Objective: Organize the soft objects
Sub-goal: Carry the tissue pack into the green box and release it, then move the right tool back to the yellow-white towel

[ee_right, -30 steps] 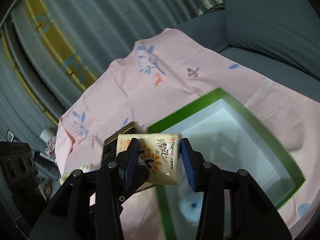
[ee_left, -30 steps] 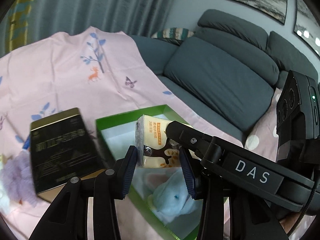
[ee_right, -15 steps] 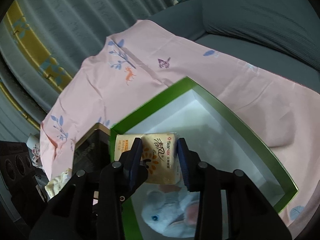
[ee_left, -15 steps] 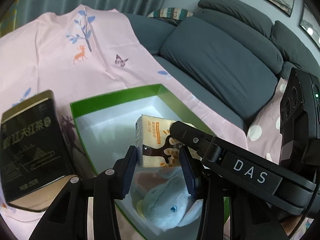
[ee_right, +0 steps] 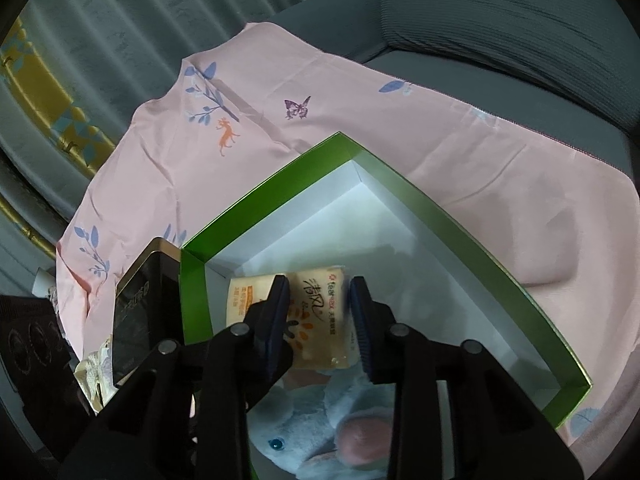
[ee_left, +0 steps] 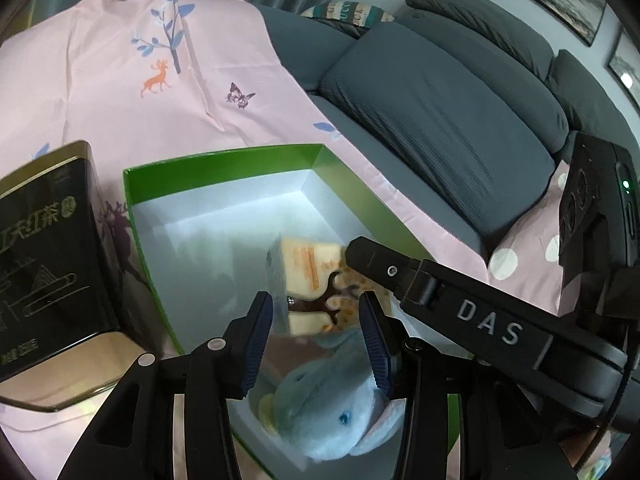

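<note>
Tissue pack (ee_right: 320, 312) over green box (ee_right: 460, 232) (blue plush (ee_left: 332, 408) inside).

Your right gripper (ee_right: 320, 312) is angling steeply down, jaws just closing; your left gripper (ee_left: 318, 336) is gaping, empty.

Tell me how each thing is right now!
Green cardboard box: open, no lid on.
Yellow tissue pack: held over the box by right gripper, whose jaws have just been closing.
Pale blue plush toy: lying in the box.
Black tea tin: outside, beside the box.
Left gripper: jaws apart, holding nothing.
</note>
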Demonstrator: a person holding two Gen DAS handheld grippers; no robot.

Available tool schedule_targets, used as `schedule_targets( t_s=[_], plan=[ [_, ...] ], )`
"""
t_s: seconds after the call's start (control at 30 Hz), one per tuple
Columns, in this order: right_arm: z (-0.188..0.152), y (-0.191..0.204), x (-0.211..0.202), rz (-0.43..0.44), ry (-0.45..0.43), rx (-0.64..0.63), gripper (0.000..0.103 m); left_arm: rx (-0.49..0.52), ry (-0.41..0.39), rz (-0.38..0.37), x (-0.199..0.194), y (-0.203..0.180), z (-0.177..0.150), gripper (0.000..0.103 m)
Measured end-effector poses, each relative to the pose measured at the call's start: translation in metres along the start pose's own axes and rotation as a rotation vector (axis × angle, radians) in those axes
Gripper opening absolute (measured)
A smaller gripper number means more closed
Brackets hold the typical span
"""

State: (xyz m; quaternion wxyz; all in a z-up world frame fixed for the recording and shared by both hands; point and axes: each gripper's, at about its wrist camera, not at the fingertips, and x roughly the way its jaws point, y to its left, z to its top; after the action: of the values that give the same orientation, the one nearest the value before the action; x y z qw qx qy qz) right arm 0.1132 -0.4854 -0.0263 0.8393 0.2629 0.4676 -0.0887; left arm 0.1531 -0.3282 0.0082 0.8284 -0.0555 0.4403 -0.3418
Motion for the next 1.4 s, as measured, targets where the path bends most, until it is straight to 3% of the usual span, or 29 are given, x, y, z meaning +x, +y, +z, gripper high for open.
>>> schedule_targets(
  t_s=[0.07, 0.1, 0.13, 0.2, 0.33, 0.57, 0.73, 1.0, 1.23, 1.4],
  plan=[
    [-0.001, 0.002, -0.004, -0.016, -0.017, -0.013, 0.033, 0.005, -0.016, -0.005, -0.007, -0.001, -0.001, 0.045],
    [-0.001, 0.003, -0.007, -0.023, -0.026, -0.017, 0.035, -0.001, -0.022, -0.007, -0.011, 0.0, -0.001, 0.049],
    [-0.002, 0.004, -0.011, -0.028, -0.039, -0.018, 0.038, -0.006, -0.027, -0.012, -0.015, 0.002, -0.002, 0.061],
    [-0.003, 0.006, -0.018, -0.035, -0.063, -0.019, 0.056, -0.021, -0.055, -0.02, -0.026, 0.008, -0.006, 0.072],
    [-0.006, 0.015, -0.033, -0.032, -0.105, -0.043, 0.06, -0.034, -0.088, -0.001, -0.05, 0.017, -0.014, 0.073],
    [-0.017, 0.042, -0.057, -0.001, -0.175, -0.102, 0.084, -0.065, -0.194, 0.031, -0.113, 0.04, -0.033, 0.082],
    [-0.029, 0.07, -0.065, 0.043, -0.184, -0.175, 0.087, -0.108, -0.255, 0.114, -0.162, 0.068, -0.054, 0.085],
    [-0.057, 0.125, -0.073, 0.157, -0.165, -0.298, 0.088, -0.253, -0.317, 0.36, -0.232, 0.15, -0.105, 0.086],
    [-0.087, 0.18, -0.058, 0.27, -0.08, -0.387, 0.088, -0.433, -0.343, 0.513, -0.264, 0.241, -0.159, 0.086],
    [-0.116, 0.222, -0.036, 0.321, 0.008, -0.447, 0.088, -0.482, -0.324, 0.566, -0.273, 0.27, -0.186, 0.086]
  ],
)
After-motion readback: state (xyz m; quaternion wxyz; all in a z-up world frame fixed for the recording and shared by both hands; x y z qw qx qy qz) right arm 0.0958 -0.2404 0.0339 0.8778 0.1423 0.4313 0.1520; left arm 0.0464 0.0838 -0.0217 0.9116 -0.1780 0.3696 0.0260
